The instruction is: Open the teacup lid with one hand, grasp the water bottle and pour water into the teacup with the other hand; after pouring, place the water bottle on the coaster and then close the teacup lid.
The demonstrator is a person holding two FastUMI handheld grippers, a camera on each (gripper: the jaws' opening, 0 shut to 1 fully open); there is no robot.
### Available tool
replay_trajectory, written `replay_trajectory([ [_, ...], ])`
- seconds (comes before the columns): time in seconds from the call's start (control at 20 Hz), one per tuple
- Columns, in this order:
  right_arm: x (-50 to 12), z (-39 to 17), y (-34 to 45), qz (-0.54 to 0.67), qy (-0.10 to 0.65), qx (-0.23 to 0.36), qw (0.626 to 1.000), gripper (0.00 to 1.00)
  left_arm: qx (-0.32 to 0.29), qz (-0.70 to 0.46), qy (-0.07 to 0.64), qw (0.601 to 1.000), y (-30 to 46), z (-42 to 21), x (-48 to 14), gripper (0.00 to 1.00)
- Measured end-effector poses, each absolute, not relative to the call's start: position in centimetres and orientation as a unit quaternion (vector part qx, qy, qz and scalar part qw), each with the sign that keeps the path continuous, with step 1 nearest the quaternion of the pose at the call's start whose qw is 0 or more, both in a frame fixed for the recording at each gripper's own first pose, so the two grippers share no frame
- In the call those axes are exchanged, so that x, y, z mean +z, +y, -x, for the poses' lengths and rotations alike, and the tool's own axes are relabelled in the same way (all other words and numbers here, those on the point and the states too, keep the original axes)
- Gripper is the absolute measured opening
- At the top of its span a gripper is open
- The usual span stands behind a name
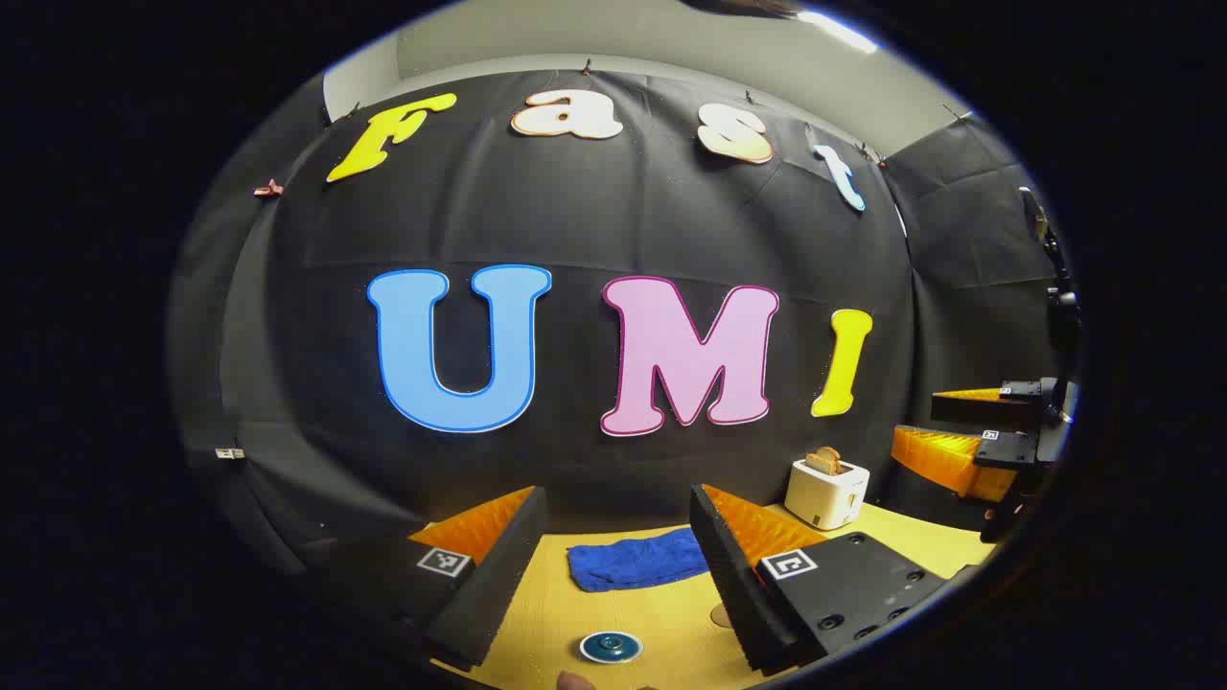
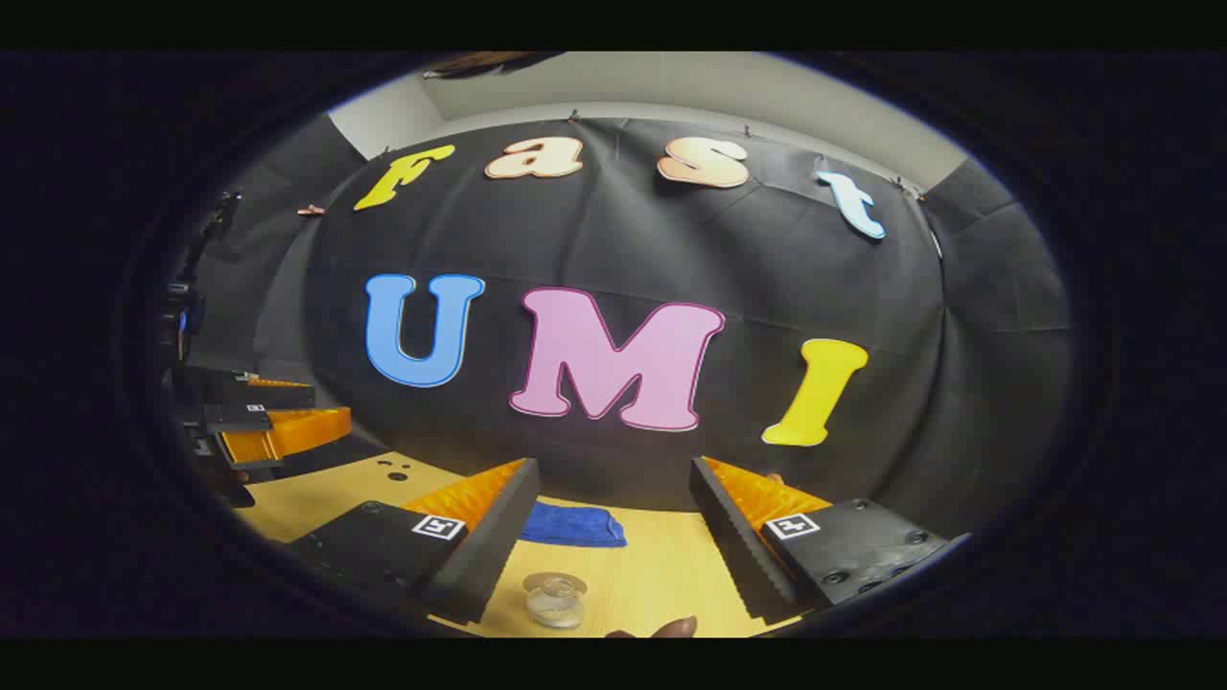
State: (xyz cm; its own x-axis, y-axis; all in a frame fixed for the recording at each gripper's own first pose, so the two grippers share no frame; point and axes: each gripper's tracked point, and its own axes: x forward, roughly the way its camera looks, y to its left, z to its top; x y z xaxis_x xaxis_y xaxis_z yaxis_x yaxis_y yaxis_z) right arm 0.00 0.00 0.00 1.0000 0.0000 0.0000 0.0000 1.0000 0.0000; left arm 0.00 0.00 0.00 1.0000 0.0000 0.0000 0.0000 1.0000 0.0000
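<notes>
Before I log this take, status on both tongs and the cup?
Left tongs open, holding nothing. Right tongs open, holding nothing. Cup lid on the table below left tongs; small clear bottle below right. Blue cloth lies beyond, not blocking.

Left gripper view: the teacup lid [image 1: 611, 647] sits on the table [image 1: 613, 613] near the bottom edge, between the left gripper's [image 1: 618, 537] spread fingers, with the folded cloth [image 1: 635, 562] behind it toward the wall and a round coaster edge [image 1: 721, 615] just right of the lid, half hidden by the right-hand finger. The toaster [image 1: 826, 492] stands farther back on the right (bread in its slot), and the right gripper [image 1: 968, 431] hangs right of it, apart from it. Right gripper view: the water bottle [image 2: 555, 599] stands on the table between the right gripper's spread fingers, cloth behind it, left gripper [image 2: 273, 412] at far left.
</notes>
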Motion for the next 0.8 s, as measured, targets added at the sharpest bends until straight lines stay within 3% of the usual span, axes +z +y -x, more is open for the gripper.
replay_trajectory([
  [0.8,-0.76,-0.39,-0.09,0.003,0.002,0.001,1.000,0.98,-0.008,-0.011,-0.001,1.000,-0.33,-0.22,0.06,0.94],
])
